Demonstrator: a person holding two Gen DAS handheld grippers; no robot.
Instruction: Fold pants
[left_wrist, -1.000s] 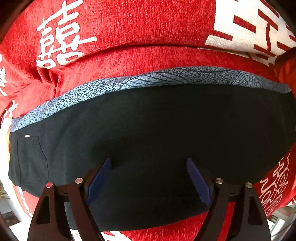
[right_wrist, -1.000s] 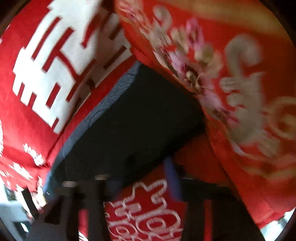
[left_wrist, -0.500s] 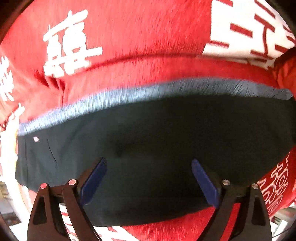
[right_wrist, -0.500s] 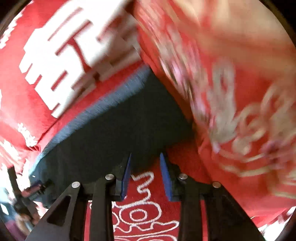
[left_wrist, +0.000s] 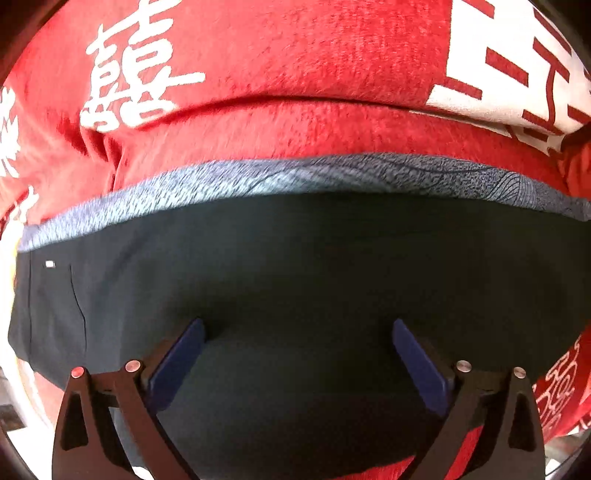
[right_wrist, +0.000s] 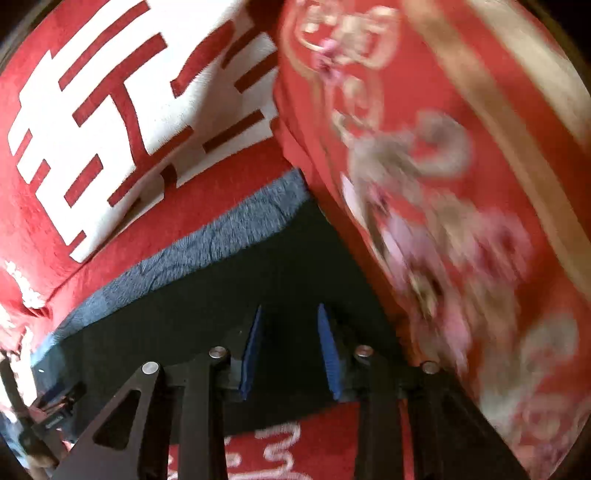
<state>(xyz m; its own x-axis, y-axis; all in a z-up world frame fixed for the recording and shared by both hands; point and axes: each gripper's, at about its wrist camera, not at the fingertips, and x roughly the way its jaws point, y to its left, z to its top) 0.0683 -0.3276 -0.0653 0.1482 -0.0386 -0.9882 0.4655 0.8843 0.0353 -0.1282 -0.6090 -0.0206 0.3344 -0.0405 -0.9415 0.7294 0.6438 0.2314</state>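
The dark folded pants (left_wrist: 295, 258) lie flat on a red blanket, with a grey-blue patterned band (left_wrist: 258, 177) along their far edge. My left gripper (left_wrist: 298, 326) points straight down over their near half. Its jaws are opening wide and the blue pads (left_wrist: 177, 362) hold nothing. In the right wrist view my right gripper (right_wrist: 289, 308) hovers over the right end of the pants (right_wrist: 221, 295), its jaws a little apart. Only the dark cloth beneath shows between its pads, not pinched.
The red blanket (left_wrist: 295, 55) with white characters covers the whole surface. A red embroidered quilt or cushion (right_wrist: 461, 184) rises just right of the pants' end, close to my right gripper. A white floor strip shows at the lower left edge (left_wrist: 14, 435).
The left jaws have spread wider above the pants. The right gripper has gone from shut to slightly open and has shifted from the pants' near edge to over the dark cloth.
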